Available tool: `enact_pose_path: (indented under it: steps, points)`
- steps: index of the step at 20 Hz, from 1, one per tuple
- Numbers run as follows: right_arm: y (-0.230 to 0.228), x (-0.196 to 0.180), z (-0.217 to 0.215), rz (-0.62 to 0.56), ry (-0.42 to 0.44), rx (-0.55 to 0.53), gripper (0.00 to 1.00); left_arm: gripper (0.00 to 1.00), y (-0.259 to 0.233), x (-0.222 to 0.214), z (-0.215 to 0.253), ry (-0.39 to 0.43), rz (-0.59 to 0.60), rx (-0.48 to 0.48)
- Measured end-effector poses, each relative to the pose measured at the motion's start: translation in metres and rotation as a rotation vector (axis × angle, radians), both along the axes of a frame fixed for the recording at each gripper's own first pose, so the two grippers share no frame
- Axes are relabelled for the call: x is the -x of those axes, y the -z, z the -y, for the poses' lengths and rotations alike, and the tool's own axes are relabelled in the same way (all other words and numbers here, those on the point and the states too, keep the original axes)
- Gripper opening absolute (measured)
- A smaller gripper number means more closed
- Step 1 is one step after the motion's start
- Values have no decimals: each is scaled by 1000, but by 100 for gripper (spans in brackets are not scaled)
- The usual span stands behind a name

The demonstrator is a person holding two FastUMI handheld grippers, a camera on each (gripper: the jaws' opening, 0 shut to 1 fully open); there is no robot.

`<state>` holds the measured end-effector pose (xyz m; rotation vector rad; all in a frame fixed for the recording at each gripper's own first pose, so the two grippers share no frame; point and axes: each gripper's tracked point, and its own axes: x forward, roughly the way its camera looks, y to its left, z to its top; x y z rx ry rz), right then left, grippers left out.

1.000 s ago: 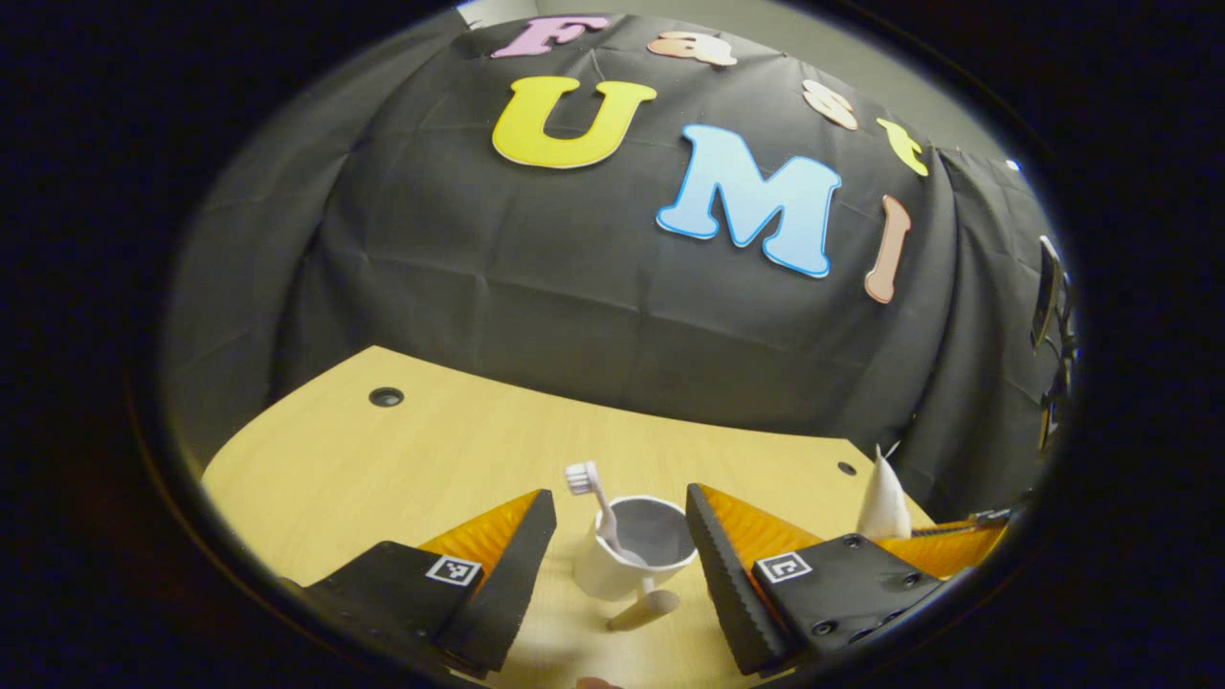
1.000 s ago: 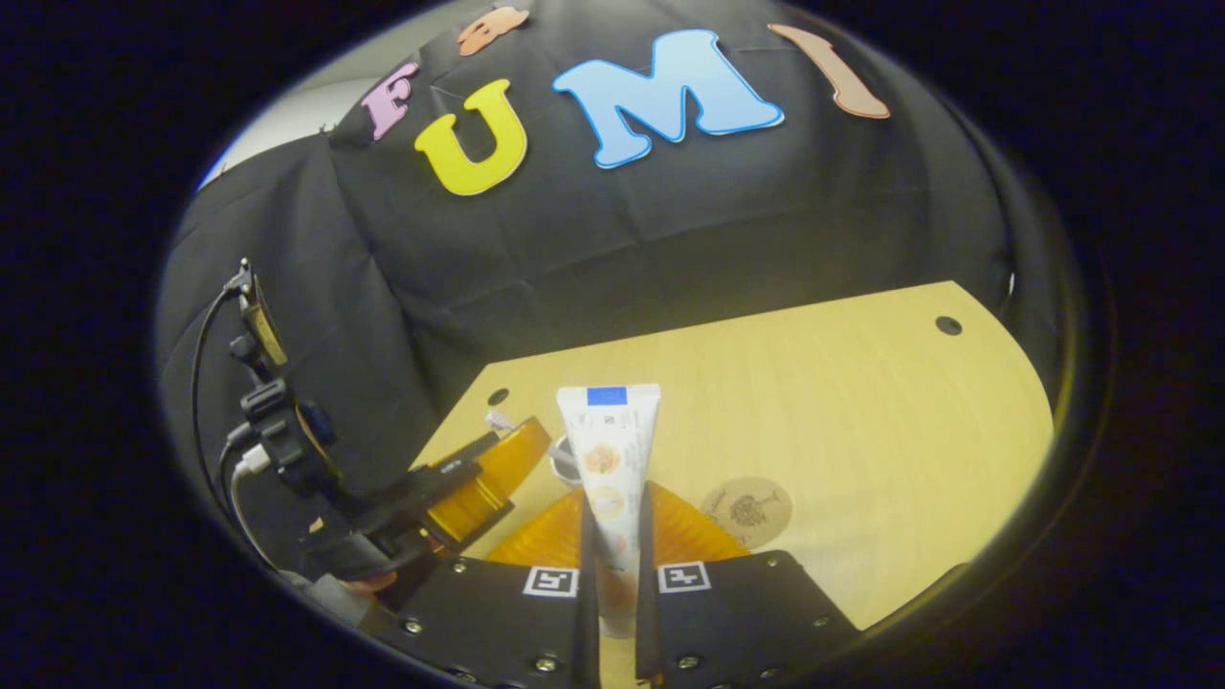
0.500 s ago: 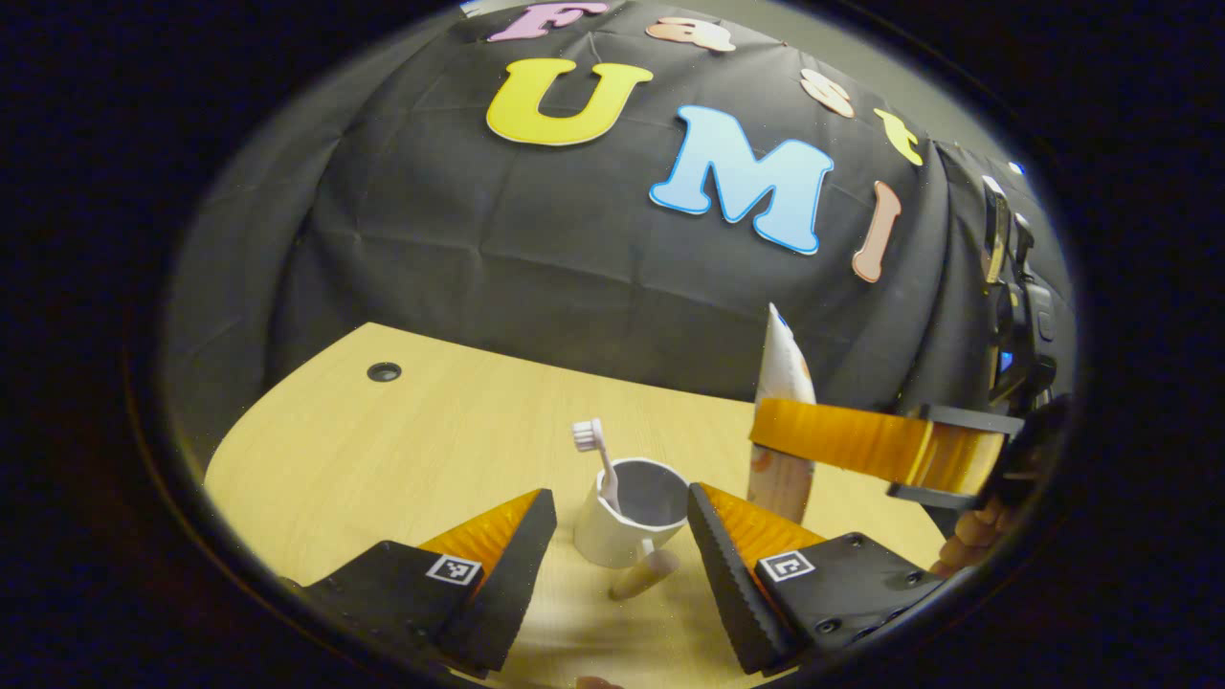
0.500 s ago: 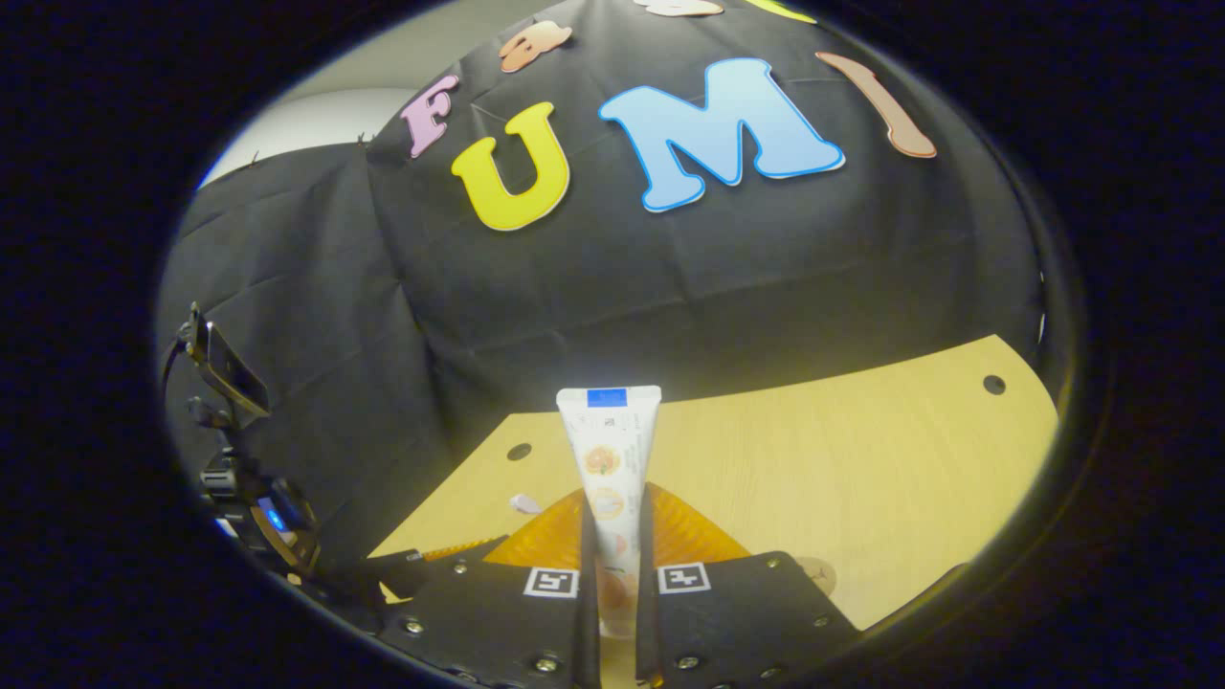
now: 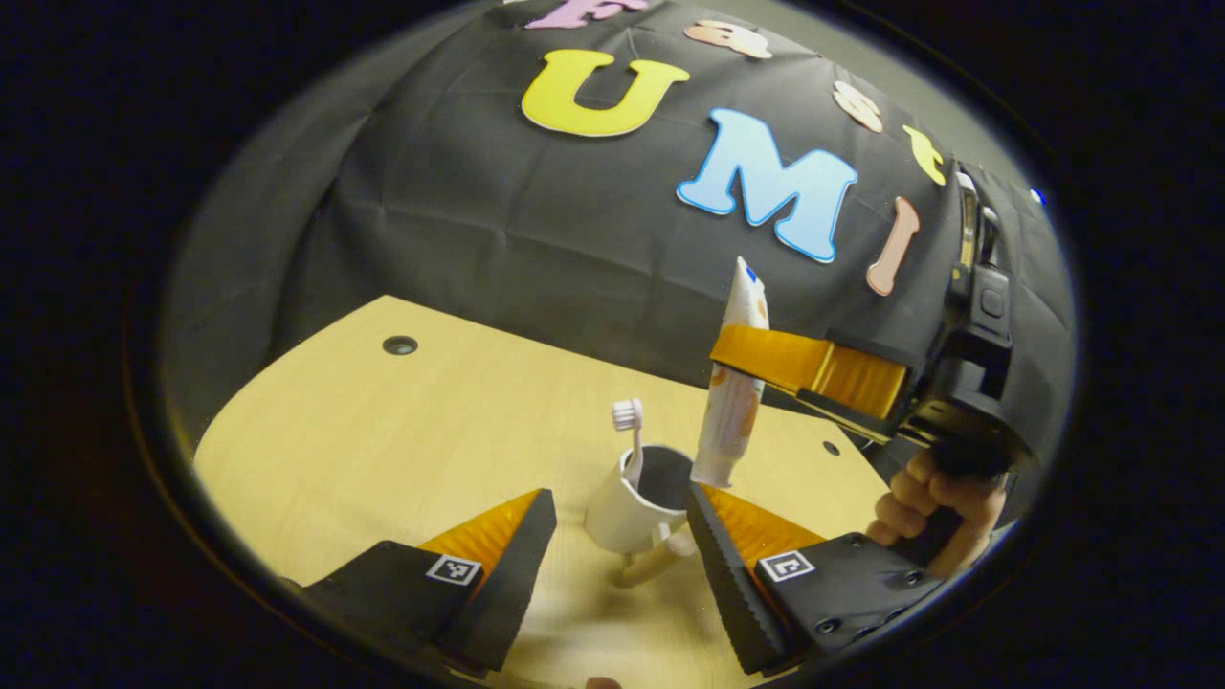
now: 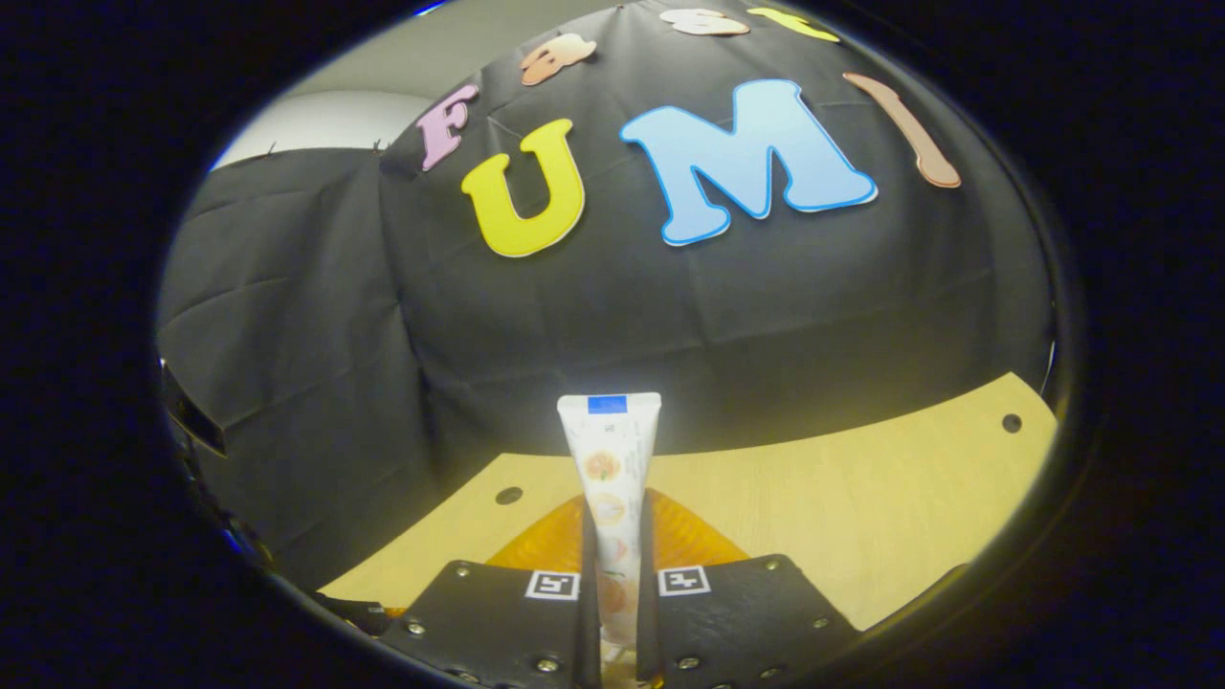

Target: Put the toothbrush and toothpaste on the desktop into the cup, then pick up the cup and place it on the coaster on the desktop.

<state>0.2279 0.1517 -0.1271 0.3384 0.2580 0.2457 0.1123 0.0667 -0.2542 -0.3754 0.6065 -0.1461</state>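
In the left gripper view a white cup (image 5: 632, 507) stands on the wooden desk (image 5: 383, 450), a tan handle pointing toward me. A toothbrush (image 5: 629, 431) stands in it, bristle head up. My left gripper (image 5: 620, 498) is open, its fingers either side of the cup and a little nearer than it. The toothpaste tube (image 5: 735, 392) hangs upright, cap end down, just above the cup's right rim. My right gripper (image 5: 756, 354) is shut on its middle, held by a hand (image 5: 933, 502). The right gripper view shows the tube (image 6: 612, 469) clamped between my right gripper's (image 6: 612, 522) fingers.
The desk (image 6: 861, 517) stretches out to the right in the right gripper view, with small round holes (image 6: 507, 495) near its back edge. Another hole (image 5: 399, 344) sits at the far left in the left gripper view. The black cloth wall stands close behind the desk.
The right gripper has carried the toothpaste up and across from the desk's right side to just over the cup. Its camera has tilted upward, losing the coaster and the left gripper from sight.
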Motion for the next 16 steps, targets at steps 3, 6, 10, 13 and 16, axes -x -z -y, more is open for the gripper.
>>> enact_pose_path:
  steps: [3,6,10,13,16]
  points:
    - [19,-10,-10,-22,-13,22,15,90,2,4,-3,-14,-24,16]
    - [39,-14,-15,-54,-21,62,11,90,8,6,-2,-15,-38,17]
    - [54,-5,-19,-91,-55,112,21,84,10,12,-4,-11,-43,21]
    - [54,-2,-16,-114,-65,87,24,90,7,10,-1,1,-37,0]
    - [45,3,-11,-128,-58,47,48,84,1,9,3,15,-28,-15]
